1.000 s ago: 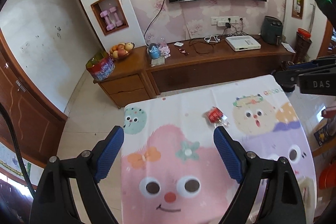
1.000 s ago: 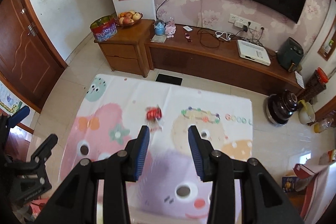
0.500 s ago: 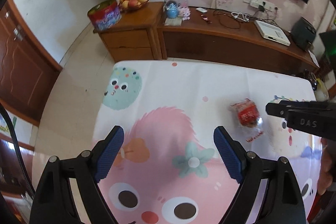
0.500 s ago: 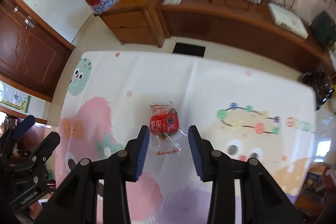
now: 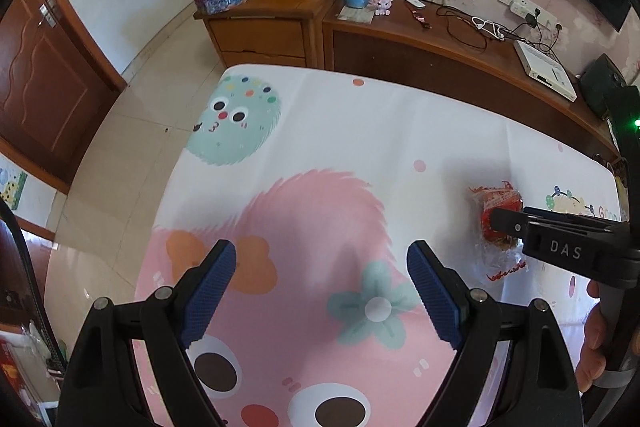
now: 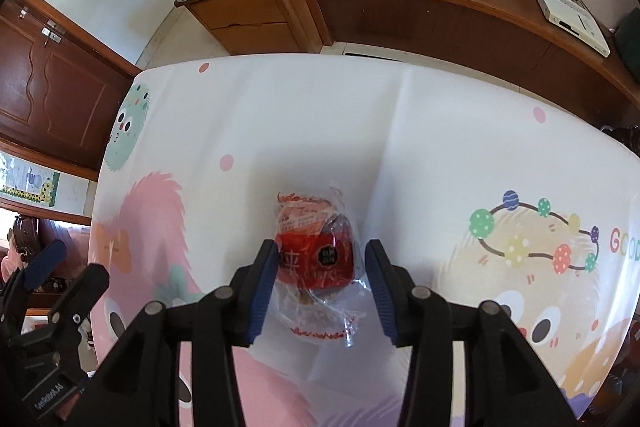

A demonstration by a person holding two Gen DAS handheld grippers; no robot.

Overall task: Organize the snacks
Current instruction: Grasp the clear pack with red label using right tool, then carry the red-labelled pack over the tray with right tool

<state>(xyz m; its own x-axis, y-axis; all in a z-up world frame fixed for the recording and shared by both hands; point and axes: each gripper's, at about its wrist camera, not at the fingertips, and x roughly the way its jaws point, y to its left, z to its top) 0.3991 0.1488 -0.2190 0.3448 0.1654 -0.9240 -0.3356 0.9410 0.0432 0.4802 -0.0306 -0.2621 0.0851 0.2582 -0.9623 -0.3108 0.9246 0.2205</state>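
Change since a second ago: both of our grippers have come down toward the bench, and the snack that lay far ahead now sits between the right one's fingers.
Right gripper (image 6: 321,269): our jaws are opening, straddling the snack packet (image 6: 316,259); the left pad looks to be at the wrapper's edge, the right pad stands clear, nothing clenched.
Left gripper (image 5: 321,277): released, jaws spread wide over the pink cartoon print, nothing between them.
Snack packet: we see a crinkled clear wrapper with red printed edging, a red label with white characters and a small dark badge, brownish food inside; it lies flat.
Position: near the middle of the bench (image 6: 420,131), on the white part of the cartoon cloth, right of the left gripper.
Hand (image 5: 596,343): ours shows on the right gripper's handle.
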